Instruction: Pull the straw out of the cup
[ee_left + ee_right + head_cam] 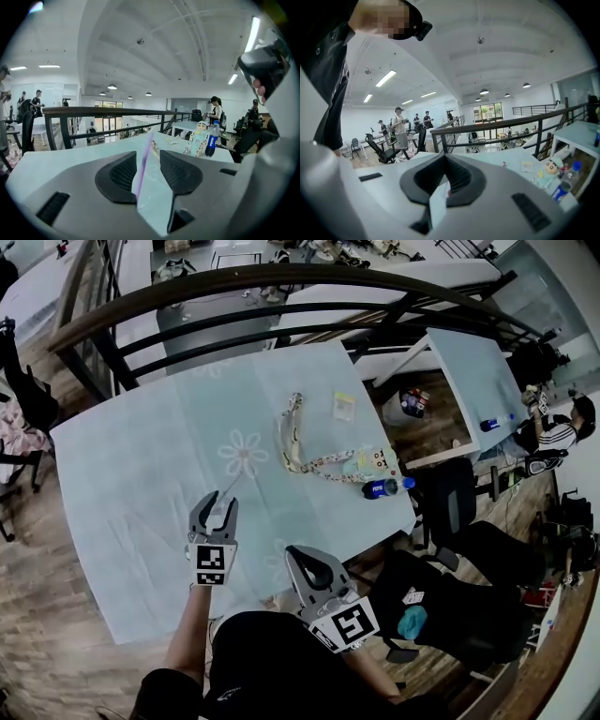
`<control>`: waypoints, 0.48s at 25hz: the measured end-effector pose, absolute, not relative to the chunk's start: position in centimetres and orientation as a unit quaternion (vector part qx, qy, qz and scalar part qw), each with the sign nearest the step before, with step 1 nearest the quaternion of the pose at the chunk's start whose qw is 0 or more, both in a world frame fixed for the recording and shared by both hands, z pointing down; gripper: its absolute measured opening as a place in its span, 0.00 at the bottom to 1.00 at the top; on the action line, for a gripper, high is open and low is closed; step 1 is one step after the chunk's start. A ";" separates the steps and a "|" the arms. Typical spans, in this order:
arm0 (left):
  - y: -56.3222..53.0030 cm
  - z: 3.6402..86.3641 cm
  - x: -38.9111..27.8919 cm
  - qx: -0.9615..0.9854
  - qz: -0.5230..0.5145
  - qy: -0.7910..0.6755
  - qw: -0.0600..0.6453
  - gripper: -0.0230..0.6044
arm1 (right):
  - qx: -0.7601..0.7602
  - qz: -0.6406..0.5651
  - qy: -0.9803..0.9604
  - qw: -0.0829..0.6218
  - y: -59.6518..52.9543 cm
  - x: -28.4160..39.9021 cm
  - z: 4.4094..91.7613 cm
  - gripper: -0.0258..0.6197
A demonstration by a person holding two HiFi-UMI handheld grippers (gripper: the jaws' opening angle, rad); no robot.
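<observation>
A: How many tools are there, and how do they stand?

B: Two. The left tool (218, 500) has its jaws wide apart. The right tool (298, 555) has its jaws together, and nothing is gripped in them.

A: And the straw?

B: There is one thin pale purple straw (142, 166). It stands between the open jaws of the left tool, closer to the left pad. I cannot tell if it touches that pad. It is well apart from the one pale green cartoon-figure cup (373, 463).

A: What else is on the pale blue surface with daisy print (141, 474)?

B: One blue plastic bottle (386, 487) just beside the cup, one patterned strap (292, 442) and one small yellowish packet (344, 406).

A: Do the views differ?

B: Yes. The head view shows the straw only as a thin line at the jaw tips. The left gripper view gives its colour and its place between the pads. The right gripper view shows the cup and the bottle but no straw.
</observation>
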State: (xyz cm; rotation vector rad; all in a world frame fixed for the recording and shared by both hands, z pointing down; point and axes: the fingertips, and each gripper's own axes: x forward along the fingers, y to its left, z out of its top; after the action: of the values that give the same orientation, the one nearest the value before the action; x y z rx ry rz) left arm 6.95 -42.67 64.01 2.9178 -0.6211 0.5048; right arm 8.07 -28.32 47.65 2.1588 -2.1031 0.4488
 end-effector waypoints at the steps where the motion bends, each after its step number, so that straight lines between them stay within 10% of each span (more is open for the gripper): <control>1: -42.7 64.5 6.9 0.961 0.174 -0.207 0.059 0.28 | 0.708 0.148 -0.689 0.048 -28.3 8.1 47.7 0.05; 12: -43.2 66.9 7.3 0.951 0.212 -0.218 0.059 0.24 | 0.722 0.152 -0.673 0.052 -27.4 8.3 47.9 0.05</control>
State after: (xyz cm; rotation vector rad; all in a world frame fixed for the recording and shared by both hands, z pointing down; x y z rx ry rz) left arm 7.31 -43.20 66.86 2.8797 -0.6596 0.6428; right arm 8.35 -27.40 47.91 2.1958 -2.0470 0.4632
